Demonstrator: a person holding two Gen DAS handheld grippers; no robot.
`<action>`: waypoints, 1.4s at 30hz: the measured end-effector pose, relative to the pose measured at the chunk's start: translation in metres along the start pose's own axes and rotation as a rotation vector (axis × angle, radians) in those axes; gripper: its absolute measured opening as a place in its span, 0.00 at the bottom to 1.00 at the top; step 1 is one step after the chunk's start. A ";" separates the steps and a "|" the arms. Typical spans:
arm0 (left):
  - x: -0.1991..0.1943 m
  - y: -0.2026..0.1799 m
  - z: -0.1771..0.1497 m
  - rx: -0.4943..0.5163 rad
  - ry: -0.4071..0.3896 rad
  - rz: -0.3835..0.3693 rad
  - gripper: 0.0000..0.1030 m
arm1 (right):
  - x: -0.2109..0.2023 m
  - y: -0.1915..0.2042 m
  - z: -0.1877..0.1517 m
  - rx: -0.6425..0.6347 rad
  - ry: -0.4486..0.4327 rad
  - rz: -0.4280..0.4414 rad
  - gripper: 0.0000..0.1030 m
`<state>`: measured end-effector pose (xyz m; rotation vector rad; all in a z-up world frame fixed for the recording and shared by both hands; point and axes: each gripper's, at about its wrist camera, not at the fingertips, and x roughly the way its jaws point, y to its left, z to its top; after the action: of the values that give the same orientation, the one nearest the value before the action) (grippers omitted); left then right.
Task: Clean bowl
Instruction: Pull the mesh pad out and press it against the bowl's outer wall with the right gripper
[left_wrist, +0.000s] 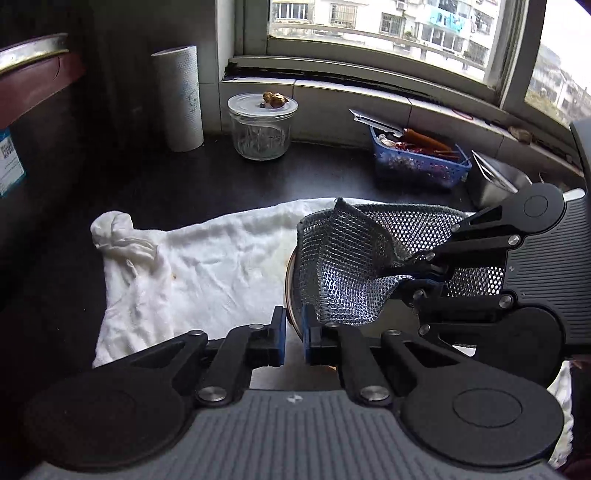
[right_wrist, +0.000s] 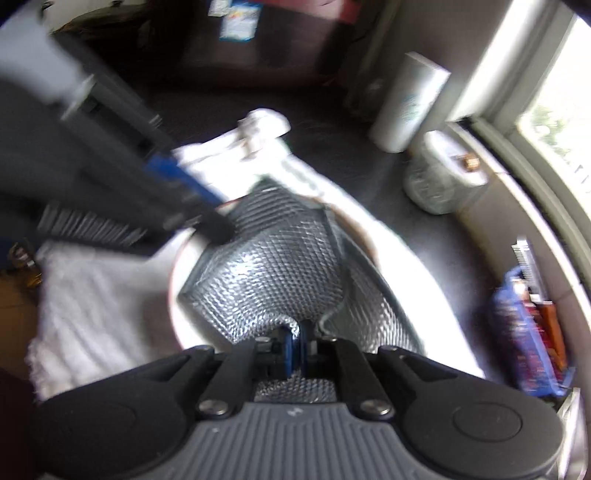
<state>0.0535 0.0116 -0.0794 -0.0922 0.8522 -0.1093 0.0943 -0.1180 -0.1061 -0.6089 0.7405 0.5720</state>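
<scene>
We see a dark counter (left_wrist: 184, 177) below a window (left_wrist: 388, 33), with a white cloth (left_wrist: 207, 273) spread over it. The bowl (right_wrist: 177, 273) sits on that cloth, its pale rim showing at the left in the right wrist view, and most of its inside is covered by a metal mesh scrubber (left_wrist: 343, 258).

Our left gripper (left_wrist: 294, 334) has its blue-padded jaws brought close on the bowl's rim, which stands in the narrow gap between them. We take it as gripping the rim, though the pads' contact is hard to make out.

Our right gripper (right_wrist: 295, 345) is pinched tight on the near edge of the scrubber, which fans out crumpled in front of it, over the bowl. The right wrist view is blurred.

Farther back on the counter stand a paper towel roll (left_wrist: 181, 99) and a lidded glass jar (left_wrist: 262, 127), with a blue basket (left_wrist: 417, 162) of odds and ends near the sill.
</scene>
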 end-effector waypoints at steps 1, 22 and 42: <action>0.001 0.004 0.000 -0.040 0.002 -0.007 0.07 | 0.000 -0.004 0.001 0.013 -0.004 0.000 0.03; 0.043 0.084 -0.098 -1.166 0.144 -0.396 0.12 | 0.019 0.001 0.003 0.309 0.059 0.317 0.05; 0.024 0.049 -0.048 -0.518 0.063 -0.153 0.14 | -0.064 -0.091 -0.008 0.558 -0.174 0.223 0.04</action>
<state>0.0359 0.0547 -0.1346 -0.6427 0.9198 -0.0322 0.1120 -0.2024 -0.0359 0.0411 0.7651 0.5806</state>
